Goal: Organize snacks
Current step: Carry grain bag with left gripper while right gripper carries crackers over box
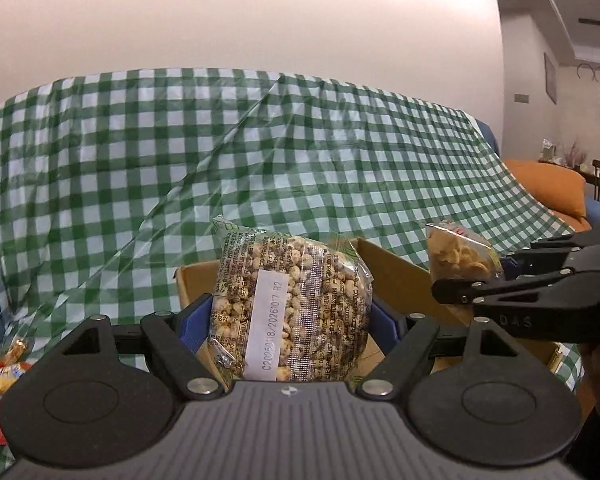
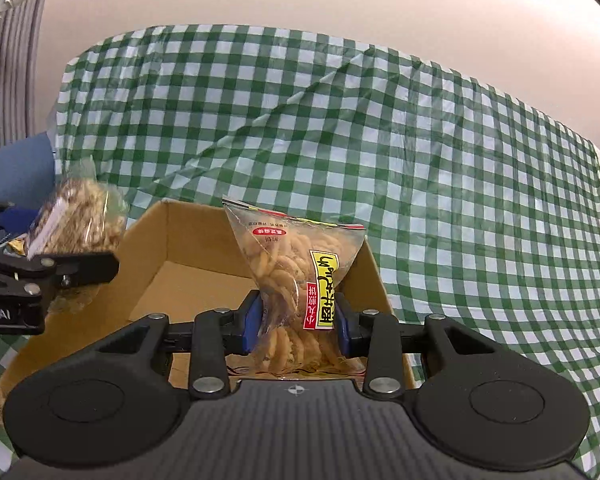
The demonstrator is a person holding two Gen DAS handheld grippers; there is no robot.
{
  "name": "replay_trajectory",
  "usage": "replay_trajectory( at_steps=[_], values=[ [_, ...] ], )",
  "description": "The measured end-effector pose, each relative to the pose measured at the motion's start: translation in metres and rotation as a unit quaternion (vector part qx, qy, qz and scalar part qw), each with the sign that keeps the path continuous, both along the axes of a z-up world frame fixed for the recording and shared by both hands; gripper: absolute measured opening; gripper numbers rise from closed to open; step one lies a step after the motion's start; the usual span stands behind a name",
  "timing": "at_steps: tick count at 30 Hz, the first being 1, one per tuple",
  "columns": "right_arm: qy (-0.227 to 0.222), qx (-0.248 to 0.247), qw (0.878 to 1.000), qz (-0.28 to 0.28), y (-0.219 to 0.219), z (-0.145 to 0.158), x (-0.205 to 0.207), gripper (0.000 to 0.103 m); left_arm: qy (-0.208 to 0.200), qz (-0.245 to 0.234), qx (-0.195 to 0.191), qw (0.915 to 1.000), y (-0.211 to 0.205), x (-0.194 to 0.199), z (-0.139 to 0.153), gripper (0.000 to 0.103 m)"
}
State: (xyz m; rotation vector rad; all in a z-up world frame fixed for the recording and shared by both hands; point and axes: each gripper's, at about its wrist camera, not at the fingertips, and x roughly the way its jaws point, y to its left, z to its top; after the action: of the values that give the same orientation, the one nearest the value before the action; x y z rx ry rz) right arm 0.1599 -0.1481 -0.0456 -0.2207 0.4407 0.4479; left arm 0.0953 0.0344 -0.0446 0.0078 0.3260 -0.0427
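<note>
My left gripper (image 1: 290, 316) is shut on a clear pack of puffed grain snack (image 1: 288, 300) with a white date label, held upright above the open cardboard box (image 1: 396, 280). My right gripper (image 2: 296, 324) is shut on a clear bag of twisted fried snacks (image 2: 296, 276) with a yellow and red label, held over the same box (image 2: 188, 280). In the left wrist view the right gripper (image 1: 496, 276) and its bag (image 1: 460, 258) show at the right. In the right wrist view the left gripper (image 2: 40, 264) and its pack (image 2: 80, 224) show at the left.
A green and white checked cloth (image 1: 260, 152) covers the sofa back and the surface under the box. Small wrapped snacks (image 1: 8, 368) lie at the far left on the cloth. An orange cushion (image 1: 552, 192) is at the right.
</note>
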Motion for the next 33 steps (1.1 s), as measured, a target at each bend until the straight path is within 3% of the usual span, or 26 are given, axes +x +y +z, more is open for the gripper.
replay_trajectory(
  at_steps=[11,33],
  values=[
    [0.023,0.009,0.999,-0.028,0.001,-0.006,0.019,0.039,0.015,-0.019,-0.035,0.9991,-0.004,0.014,0.002,0.084],
    [0.018,0.002,1.000,-0.024,0.004,-0.009,0.017,0.039,0.011,-0.024,-0.042,0.9988,-0.004,0.018,0.005,0.084]
  ],
)
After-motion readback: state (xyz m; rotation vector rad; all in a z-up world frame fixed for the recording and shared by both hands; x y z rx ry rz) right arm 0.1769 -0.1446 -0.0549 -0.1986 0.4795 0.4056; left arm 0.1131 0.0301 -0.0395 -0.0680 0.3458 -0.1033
